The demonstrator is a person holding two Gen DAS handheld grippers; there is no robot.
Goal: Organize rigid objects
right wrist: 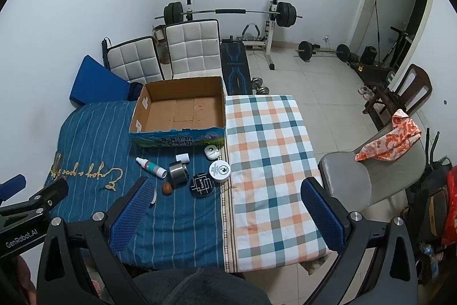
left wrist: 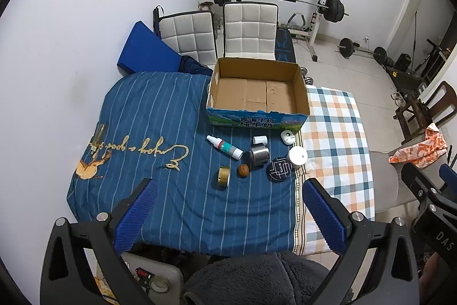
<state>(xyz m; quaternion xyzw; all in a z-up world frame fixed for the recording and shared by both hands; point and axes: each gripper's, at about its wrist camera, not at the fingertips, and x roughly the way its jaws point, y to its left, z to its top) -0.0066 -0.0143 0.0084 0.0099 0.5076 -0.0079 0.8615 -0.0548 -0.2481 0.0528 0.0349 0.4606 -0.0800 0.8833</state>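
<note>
Both pairs of my fingers, left gripper [left wrist: 228, 215] and right gripper [right wrist: 225, 215], stand spread wide with nothing between them, hovering over the near edge of the tabletop [left wrist: 160, 110]. Its blue striped cloth [left wrist: 171, 205] lies bare under me, and the checked cloth [right wrist: 268, 162] to the right is open room too. Beyond the fingers lies the cluster: spray bottle [left wrist: 224, 147], tape roll [left wrist: 224, 176], walnut [left wrist: 243, 171], metal tin [left wrist: 259, 156], black round case [left wrist: 280, 169], white jar [left wrist: 297, 157], white cap [left wrist: 260, 140], small white case [left wrist: 288, 137]. Farther off, the cardboard box [left wrist: 217, 82] sits open and holds nothing.
</note>
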